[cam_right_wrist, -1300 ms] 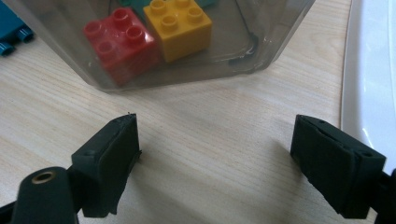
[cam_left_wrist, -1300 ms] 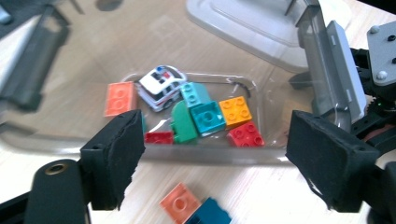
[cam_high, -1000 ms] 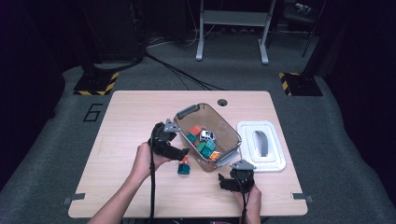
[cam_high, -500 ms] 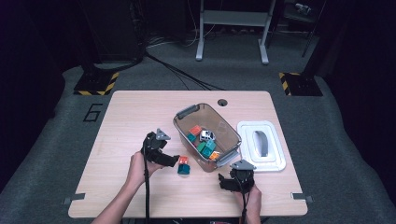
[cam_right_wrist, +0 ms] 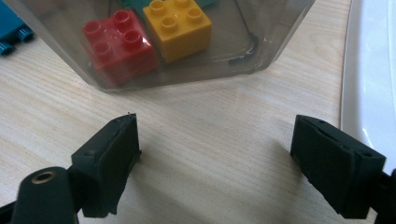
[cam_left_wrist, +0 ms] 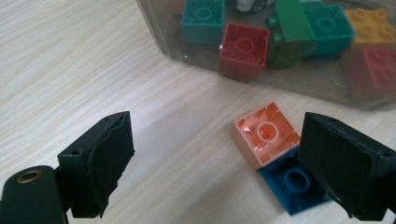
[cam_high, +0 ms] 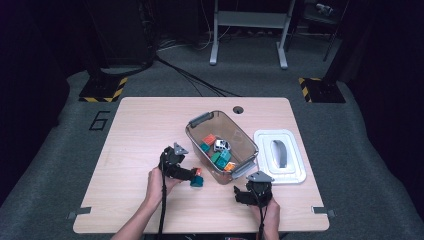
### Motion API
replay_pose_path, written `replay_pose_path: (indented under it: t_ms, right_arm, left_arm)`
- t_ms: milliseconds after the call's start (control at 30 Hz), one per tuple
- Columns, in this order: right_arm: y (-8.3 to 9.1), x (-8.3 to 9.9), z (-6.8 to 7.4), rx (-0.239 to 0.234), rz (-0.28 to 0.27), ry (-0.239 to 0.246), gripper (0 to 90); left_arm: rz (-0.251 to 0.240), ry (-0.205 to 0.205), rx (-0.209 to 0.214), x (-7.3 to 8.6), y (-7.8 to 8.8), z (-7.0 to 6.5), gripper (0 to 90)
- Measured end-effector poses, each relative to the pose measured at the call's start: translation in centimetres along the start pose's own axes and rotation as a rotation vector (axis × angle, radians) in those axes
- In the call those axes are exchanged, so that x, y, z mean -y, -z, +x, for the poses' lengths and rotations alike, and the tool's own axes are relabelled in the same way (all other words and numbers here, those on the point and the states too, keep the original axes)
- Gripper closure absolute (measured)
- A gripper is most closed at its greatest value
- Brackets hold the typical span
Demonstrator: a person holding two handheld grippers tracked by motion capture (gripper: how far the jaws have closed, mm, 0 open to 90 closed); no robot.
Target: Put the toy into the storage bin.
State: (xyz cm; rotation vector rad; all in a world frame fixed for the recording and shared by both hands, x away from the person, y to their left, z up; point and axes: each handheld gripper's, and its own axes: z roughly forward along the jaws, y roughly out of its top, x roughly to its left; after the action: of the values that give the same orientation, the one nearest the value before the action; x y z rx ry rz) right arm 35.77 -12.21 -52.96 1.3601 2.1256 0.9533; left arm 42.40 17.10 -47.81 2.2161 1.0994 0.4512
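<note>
I see my left hand-held gripper (cam_high: 192, 173) held low over the surface, its jaws wide apart, and they have just been closing a little with nothing pressed between them. My left forearm comes in from the bottom edge, slanting up and to the right. My right hand-held gripper (cam_high: 248, 196) rests low near the front edge, its jaws also wide apart and empty.
</note>
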Motion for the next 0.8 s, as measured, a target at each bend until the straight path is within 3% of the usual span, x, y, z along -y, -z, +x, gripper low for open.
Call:
replay_pose_path:
  t_ms: [400,800]
  right_arm:
    - [0.1,0.0,0.0,-0.006,0.004,0.007,15.0]
    - [0.1,0.0,0.0,-0.005,0.004,0.005,15.0]
  left_arm:
    - [0.040,0.008,0.013,0.0,-1.9,-0.4,10.7]
    - [0.074,-0.025,0.037,1.1,-1.4,-0.5,9.8]
